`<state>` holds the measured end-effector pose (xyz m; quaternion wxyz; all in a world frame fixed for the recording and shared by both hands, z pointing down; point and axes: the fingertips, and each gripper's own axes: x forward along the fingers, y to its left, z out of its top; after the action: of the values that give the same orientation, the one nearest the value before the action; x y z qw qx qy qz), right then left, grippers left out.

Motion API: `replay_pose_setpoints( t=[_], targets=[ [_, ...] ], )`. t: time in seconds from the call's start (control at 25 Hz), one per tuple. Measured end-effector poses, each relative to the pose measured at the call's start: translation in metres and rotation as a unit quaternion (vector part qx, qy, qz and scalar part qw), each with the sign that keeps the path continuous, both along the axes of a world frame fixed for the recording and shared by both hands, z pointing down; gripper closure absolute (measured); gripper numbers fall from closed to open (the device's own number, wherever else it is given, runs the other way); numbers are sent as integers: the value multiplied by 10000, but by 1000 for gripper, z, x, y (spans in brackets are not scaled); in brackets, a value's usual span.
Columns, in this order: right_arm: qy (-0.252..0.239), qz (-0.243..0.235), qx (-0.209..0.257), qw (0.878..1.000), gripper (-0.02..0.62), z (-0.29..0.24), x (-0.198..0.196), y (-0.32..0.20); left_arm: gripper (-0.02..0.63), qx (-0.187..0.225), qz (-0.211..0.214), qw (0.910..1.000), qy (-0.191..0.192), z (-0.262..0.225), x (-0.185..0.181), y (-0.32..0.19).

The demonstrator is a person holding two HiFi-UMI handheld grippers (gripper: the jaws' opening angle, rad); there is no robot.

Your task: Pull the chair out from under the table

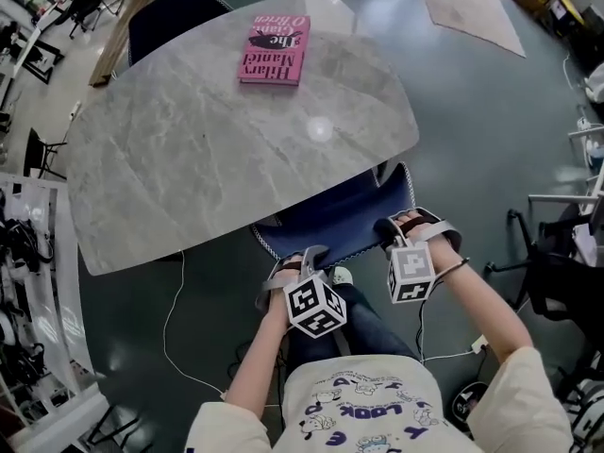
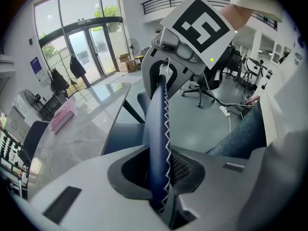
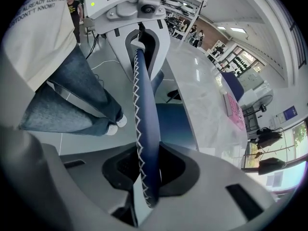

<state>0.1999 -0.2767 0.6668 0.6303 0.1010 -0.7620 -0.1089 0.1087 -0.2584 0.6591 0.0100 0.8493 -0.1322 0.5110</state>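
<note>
A dark blue chair with white zigzag stitching stands partly under the grey marble table; its seat shows at the table's near edge. My left gripper is shut on the left part of the backrest's top edge, and my right gripper is shut on its right part. In the left gripper view the stitched backrest edge runs straight through my left gripper, pinched by both pads. The right gripper view shows the same backrest edge clamped in my right gripper.
A pink book lies on the table's far side. Another dark chair stands beyond the table. A white cable trails on the floor at left. A black office chair is at right, shelving at left. The person's legs are right behind the chair.
</note>
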Motion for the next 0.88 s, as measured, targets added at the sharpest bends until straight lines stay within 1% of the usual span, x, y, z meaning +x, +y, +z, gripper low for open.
replay_pose_setpoints(
  t=[0.32, 0.88],
  targets=[
    [-90, -192, -61, 9998, 517, -1, 1, 39, 528, 58, -199, 9998, -39, -1, 1, 41],
    [-111, -208, -170, 9996, 517, -1, 1, 112, 526, -8, -277, 9996, -66, 0, 1, 115]
  ],
)
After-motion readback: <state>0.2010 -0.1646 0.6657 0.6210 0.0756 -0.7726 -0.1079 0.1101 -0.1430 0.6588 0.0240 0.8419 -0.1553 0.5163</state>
